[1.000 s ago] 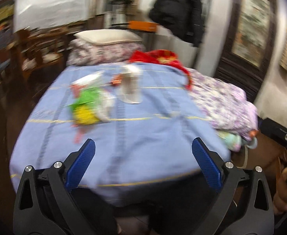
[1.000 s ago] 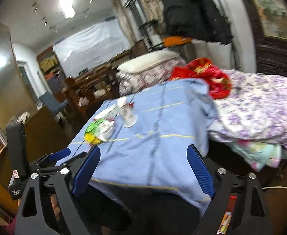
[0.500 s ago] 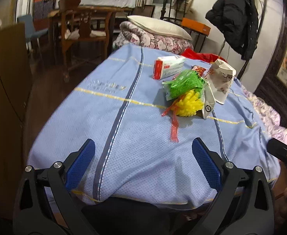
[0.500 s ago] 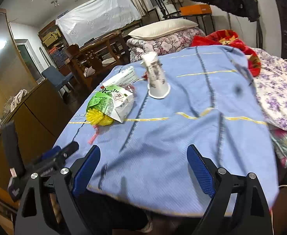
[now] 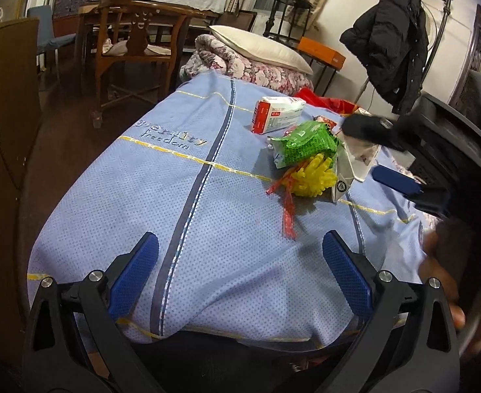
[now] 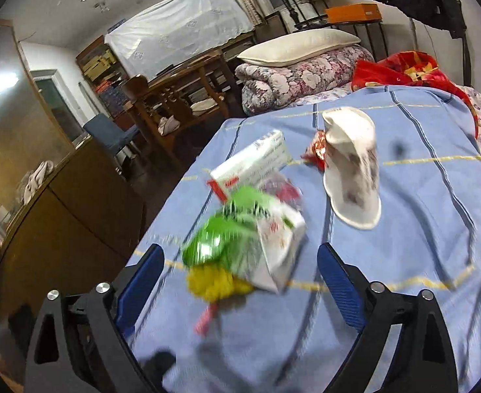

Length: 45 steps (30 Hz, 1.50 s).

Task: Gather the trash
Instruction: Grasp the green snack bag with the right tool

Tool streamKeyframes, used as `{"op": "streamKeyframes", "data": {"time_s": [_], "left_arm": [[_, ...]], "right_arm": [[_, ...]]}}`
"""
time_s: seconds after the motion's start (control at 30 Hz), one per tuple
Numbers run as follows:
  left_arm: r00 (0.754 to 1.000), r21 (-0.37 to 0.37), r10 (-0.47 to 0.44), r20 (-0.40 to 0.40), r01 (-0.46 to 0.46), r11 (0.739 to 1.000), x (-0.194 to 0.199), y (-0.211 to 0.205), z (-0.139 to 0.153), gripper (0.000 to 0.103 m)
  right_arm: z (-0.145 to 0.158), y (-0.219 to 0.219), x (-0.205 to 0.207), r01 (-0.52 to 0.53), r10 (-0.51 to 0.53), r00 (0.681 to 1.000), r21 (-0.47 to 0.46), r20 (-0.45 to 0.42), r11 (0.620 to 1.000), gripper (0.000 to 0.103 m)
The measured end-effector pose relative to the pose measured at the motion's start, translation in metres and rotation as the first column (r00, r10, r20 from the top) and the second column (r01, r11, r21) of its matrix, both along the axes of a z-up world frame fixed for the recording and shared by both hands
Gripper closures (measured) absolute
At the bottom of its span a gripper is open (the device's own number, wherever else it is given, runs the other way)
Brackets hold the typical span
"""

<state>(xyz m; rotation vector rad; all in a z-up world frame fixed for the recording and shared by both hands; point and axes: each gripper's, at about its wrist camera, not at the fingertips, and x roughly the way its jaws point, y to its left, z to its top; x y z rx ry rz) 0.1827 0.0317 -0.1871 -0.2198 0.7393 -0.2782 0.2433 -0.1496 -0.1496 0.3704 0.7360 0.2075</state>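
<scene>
A heap of trash lies on the light-blue bedspread [image 5: 175, 216]: a red-and-white box [image 5: 278, 114], a green wrapper [image 5: 306, 142], a yellow bristly thing [image 5: 312, 177] with a red strip [image 5: 288, 209], and a white carton [image 6: 279, 245]. Beside it stands an upturned crumpled paper cup [image 6: 352, 170], with a red candy wrapper [image 6: 317, 150] behind it. My left gripper [image 5: 240, 245] hangs open over the bed's near end, short of the heap. My right gripper [image 6: 240, 255] is opening, close over the heap, and nothing sits between its pads. One of its blue pads [image 5: 394, 180] shows by the cup.
A pillow on a folded floral quilt [image 5: 260, 49] and a red cloth [image 6: 404, 68] lie at the bed's far end. A wooden chair [image 5: 132, 42] and a brown cabinet [image 5: 1, 114] stand on the left. A black coat [image 5: 391, 42] hangs at back right. A hand [image 5: 443, 262] holds the right gripper.
The right gripper has moved forward over the bed to the heap and now shows at the right of the left wrist view. The left gripper swung to the bed's left side, then held still.
</scene>
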Motion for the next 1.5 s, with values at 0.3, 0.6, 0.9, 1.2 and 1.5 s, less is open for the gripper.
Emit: {"op": "streamKeyframes", "data": {"time_s": [0.3,0.6,0.9,1.2,1.5], "left_arm": [[1.0,0.0,-0.002,0.002,0.002,1.0,0.0,0.0,0.0,0.007],[1.0,0.026,0.005,0.001,-0.005,1.0,-0.002,-0.004,0.001,0.007],[1.0,0.088,0.013,-0.001,-0.013,0.996,-0.002,-0.012,-0.001,0.007],[0.999,0.185,-0.031,0.036,0.024,0.982,0.005,-0.039,0.006,0.007],[0.995,0.253,-0.076,0.06,0.058,0.966,0.049,-0.083,0.008,0.007]], "right_arm": [[-0.027,0.012,0.036,0.037,-0.036,0.995,0.01,-0.097,0.999,0.008],[0.017,-0.022,-0.03,0.024,-0.027,0.988,0.023,0.152,0.999,0.019],[-0.012,-0.092,-0.082,0.197,-0.197,0.975,0.011,0.106,0.98,0.018],[-0.041,-0.098,-0.084,0.199,-0.188,0.973,-0.07,0.132,0.978,0.016],[-0.049,-0.123,-0.082,0.212,-0.221,0.969,0.081,0.113,0.974,0.014]]}}
